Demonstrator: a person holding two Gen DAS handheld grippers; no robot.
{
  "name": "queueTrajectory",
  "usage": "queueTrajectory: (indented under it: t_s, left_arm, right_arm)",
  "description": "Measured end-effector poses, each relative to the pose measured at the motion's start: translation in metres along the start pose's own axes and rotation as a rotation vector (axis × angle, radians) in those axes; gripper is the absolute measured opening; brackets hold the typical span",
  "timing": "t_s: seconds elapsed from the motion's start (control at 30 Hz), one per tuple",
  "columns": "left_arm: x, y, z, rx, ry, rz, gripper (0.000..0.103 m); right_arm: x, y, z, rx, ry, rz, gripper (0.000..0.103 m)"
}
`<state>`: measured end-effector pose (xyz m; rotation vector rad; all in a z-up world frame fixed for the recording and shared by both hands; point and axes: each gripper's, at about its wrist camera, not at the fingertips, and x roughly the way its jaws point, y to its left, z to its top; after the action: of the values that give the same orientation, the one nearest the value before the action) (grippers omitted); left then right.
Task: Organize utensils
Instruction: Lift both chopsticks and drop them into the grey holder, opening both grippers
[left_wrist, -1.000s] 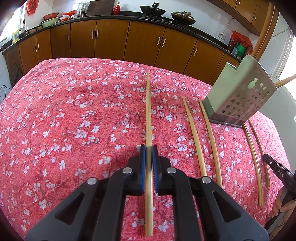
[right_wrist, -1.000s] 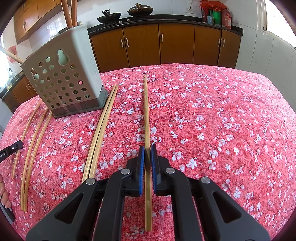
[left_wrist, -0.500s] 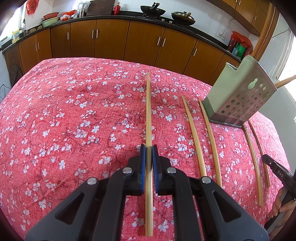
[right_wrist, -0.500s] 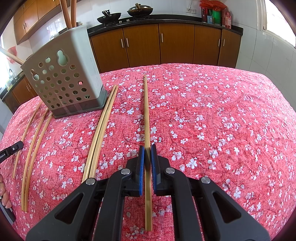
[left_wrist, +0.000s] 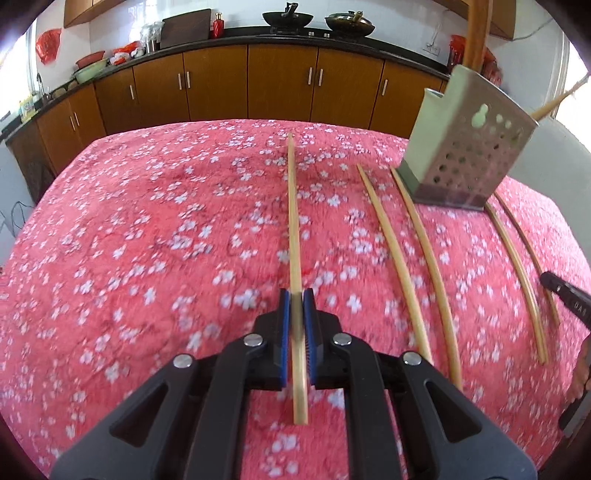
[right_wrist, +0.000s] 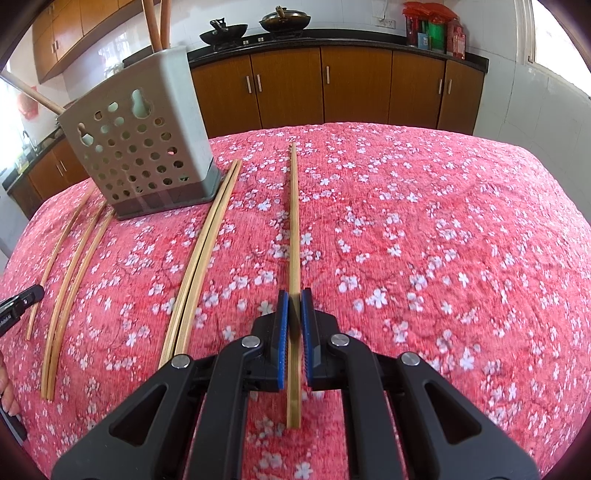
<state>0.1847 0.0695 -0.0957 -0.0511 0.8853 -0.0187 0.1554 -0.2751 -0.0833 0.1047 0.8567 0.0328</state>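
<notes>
My left gripper (left_wrist: 296, 295) is shut on a bamboo chopstick (left_wrist: 293, 221) that runs forward between its blue pads over the red flowered tablecloth (left_wrist: 147, 240). In the right wrist view my right gripper (right_wrist: 294, 295) is shut on another bamboo chopstick (right_wrist: 294, 221) in the same way. A grey perforated utensil holder (left_wrist: 465, 147) stands at the right of the left view and at the left of the right view, utensil holder (right_wrist: 140, 140), with wooden handles sticking out of it. Several loose chopsticks (right_wrist: 201, 258) lie on the cloth beside it.
Brown kitchen cabinets (left_wrist: 280, 81) under a dark counter with woks stand behind the table. More chopsticks (left_wrist: 421, 258) lie to the right of my left gripper. The other gripper's black tip (left_wrist: 565, 299) and a hand show at the right edge.
The left view has shifted and rolled, with motion blur; the holder now appears higher and more upright. The chopstick stays clamped. The right gripper has not moved.
</notes>
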Motion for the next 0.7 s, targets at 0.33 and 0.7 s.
queueTrajectory:
  t_s: [0.33, 0.7]
  left_arm:
    - [-0.062, -0.005, 0.022, 0.027, -0.156, -0.002, 0.008]
    - [-0.134, -0.007, 0.07, -0.025, -0.36, -0.04, 0.008]
  right_arm:
    - [-0.062, 0.006, 0.023, -0.003, -0.181, 0.02, 0.008]
    - [-0.119, 0.012, 0.052, -0.032, -0.376, 0.03, 0.008]
